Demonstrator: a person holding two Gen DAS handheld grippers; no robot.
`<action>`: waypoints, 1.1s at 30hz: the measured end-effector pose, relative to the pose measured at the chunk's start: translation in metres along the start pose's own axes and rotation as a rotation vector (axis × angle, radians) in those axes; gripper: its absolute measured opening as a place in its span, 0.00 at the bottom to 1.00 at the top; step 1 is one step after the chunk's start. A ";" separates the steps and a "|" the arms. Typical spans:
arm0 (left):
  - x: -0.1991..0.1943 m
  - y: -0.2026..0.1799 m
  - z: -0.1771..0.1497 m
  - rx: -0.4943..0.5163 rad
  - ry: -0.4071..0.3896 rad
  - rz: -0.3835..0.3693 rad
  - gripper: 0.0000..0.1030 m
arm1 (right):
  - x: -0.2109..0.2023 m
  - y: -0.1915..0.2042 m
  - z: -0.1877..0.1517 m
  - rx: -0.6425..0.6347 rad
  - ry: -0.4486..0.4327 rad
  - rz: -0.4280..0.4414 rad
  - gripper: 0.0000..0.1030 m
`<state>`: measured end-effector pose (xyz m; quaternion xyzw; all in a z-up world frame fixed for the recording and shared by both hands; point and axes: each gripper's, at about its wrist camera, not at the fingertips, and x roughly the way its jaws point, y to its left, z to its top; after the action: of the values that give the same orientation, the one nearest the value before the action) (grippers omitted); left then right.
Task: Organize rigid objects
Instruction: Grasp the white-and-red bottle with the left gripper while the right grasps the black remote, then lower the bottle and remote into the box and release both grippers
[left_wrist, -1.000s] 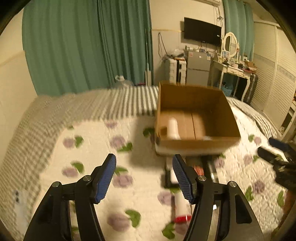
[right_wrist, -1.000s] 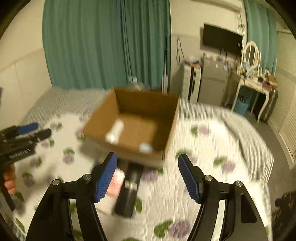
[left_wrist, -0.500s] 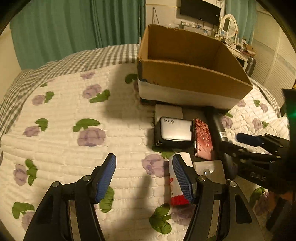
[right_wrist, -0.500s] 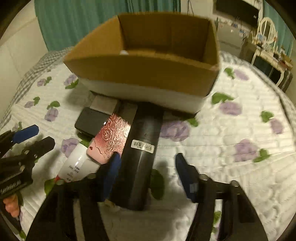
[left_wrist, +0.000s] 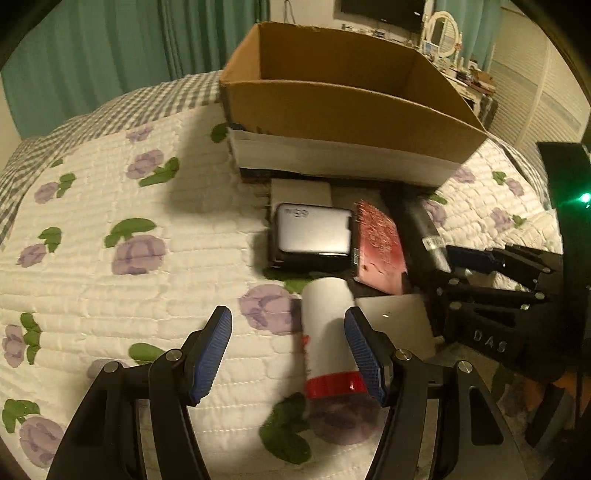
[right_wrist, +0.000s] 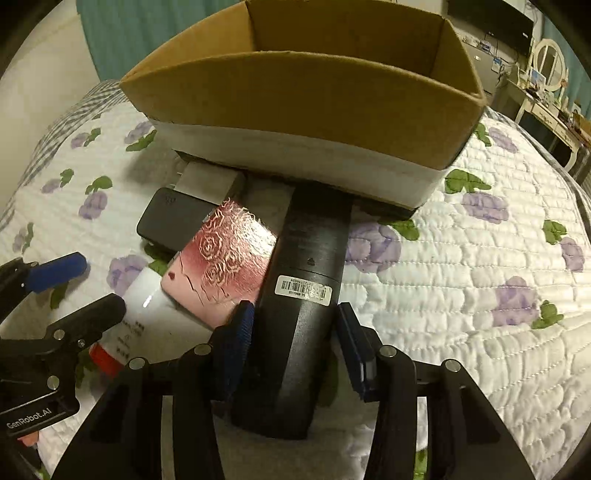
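Note:
A cardboard box (left_wrist: 332, 103) stands open on the bed, also in the right wrist view (right_wrist: 295, 85). In front of it lie a white bottle with a red cap (left_wrist: 328, 332), a silver-topped black case (left_wrist: 312, 236), a pink rose-patterned box (left_wrist: 376, 247) and a long black cylinder (right_wrist: 306, 295). My left gripper (left_wrist: 288, 350) is open, its jaws around the white bottle, the right pad against it. My right gripper (right_wrist: 295, 347) is open, its jaws straddling the black cylinder, close to its sides. The left gripper also shows in the right wrist view (right_wrist: 74, 288).
A flat grey-white card (left_wrist: 399, 325) lies under the items by the bottle. A white flat box (left_wrist: 301, 192) lies against the cardboard box. The quilted floral bedspread (left_wrist: 129, 221) spreads left and right. Curtains, a TV and a dresser stand far behind.
Both grippers have dropped from high above the bed down to the objects. The left now brackets the white bottle; the right has narrowed around the black cylinder.

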<state>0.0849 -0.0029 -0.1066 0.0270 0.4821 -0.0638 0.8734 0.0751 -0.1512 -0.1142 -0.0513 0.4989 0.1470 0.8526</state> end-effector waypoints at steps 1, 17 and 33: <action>0.002 -0.002 0.000 0.007 0.009 -0.007 0.64 | -0.005 -0.004 -0.001 0.004 -0.009 -0.009 0.43; 0.031 -0.026 0.010 0.063 0.114 -0.017 0.35 | -0.036 -0.023 0.003 0.006 -0.087 -0.051 0.41; -0.040 -0.005 0.009 -0.033 -0.024 -0.093 0.36 | -0.084 -0.006 0.004 -0.047 -0.159 -0.034 0.19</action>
<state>0.0702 -0.0051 -0.0680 -0.0109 0.4733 -0.0967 0.8755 0.0420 -0.1727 -0.0402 -0.0679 0.4251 0.1480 0.8904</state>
